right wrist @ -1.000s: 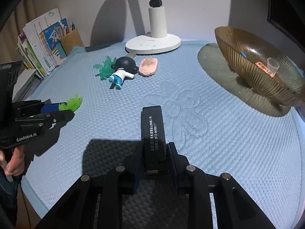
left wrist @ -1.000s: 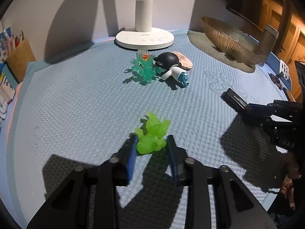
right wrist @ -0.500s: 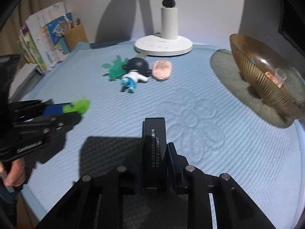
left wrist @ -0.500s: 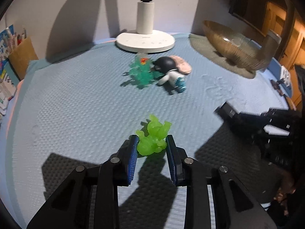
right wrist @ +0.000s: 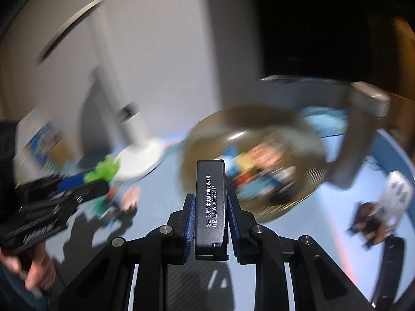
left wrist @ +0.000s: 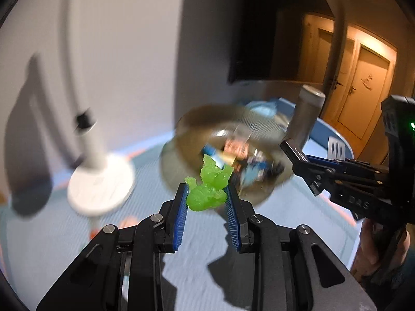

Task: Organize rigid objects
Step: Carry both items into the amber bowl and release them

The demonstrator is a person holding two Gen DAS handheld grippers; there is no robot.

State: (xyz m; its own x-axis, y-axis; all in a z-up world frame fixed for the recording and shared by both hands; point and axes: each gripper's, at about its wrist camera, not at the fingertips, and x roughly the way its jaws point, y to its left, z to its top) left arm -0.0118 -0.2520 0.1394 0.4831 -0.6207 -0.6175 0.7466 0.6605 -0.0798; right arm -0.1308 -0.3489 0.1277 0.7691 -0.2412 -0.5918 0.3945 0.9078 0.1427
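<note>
Left wrist view: our left gripper [left wrist: 206, 199] clamps a green toy [left wrist: 208, 189] between its blue pads, held clear of the table and aimed at the amber bowl [left wrist: 181, 129], likely its drop point. In the right wrist view, our right gripper [right wrist: 208, 207] pinches a black box [right wrist: 210, 202] upright by its long sides, white lettering showing, also facing the bowl, which already holds small items. Below lies a blue mat [left wrist: 77, 246]; a white lamp [left wrist: 99, 184] stands against a pale wall, all blurred.

Lime-green figure [left wrist: 208, 191] — black lighter [right wrist: 210, 207], white lettering.
</note>
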